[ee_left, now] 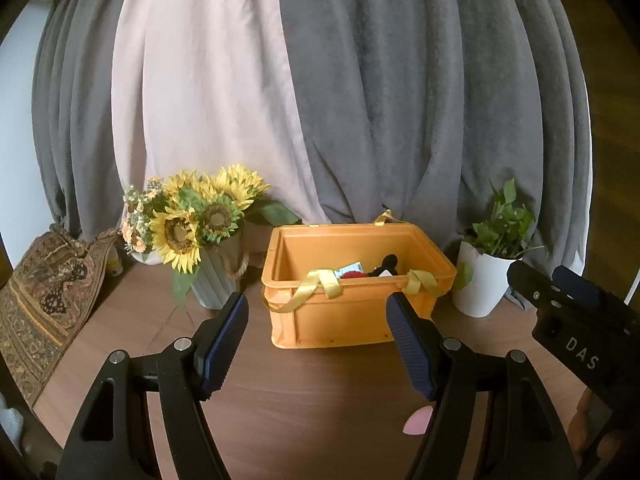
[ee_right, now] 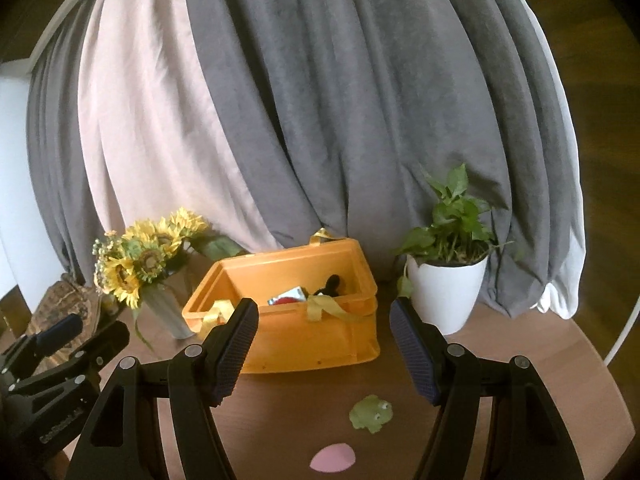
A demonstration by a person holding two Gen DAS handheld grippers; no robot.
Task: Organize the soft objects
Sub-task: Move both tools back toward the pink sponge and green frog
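An orange plastic bin [ee_left: 352, 312] with yellow ribbon handles stands on the wooden table; it also shows in the right wrist view [ee_right: 304, 340]. Inside it lie a black soft toy [ee_left: 386, 264], a red item and a small packet. A green frog toy [ee_right: 370, 412] and a pink egg-shaped sponge [ee_right: 332, 458] lie on the table in front of the bin; the sponge shows partly in the left wrist view [ee_left: 418, 422]. My left gripper [ee_left: 316, 344] is open and empty before the bin. My right gripper [ee_right: 324, 346] is open and empty, above the frog and sponge.
A vase of sunflowers [ee_left: 200, 224] stands left of the bin, a white potted plant [ee_left: 486, 276] to its right. A patterned cloth bag [ee_left: 44, 292] lies at the far left. Grey and pink curtains hang behind. The table's round edge [ee_right: 616, 400] curves at right.
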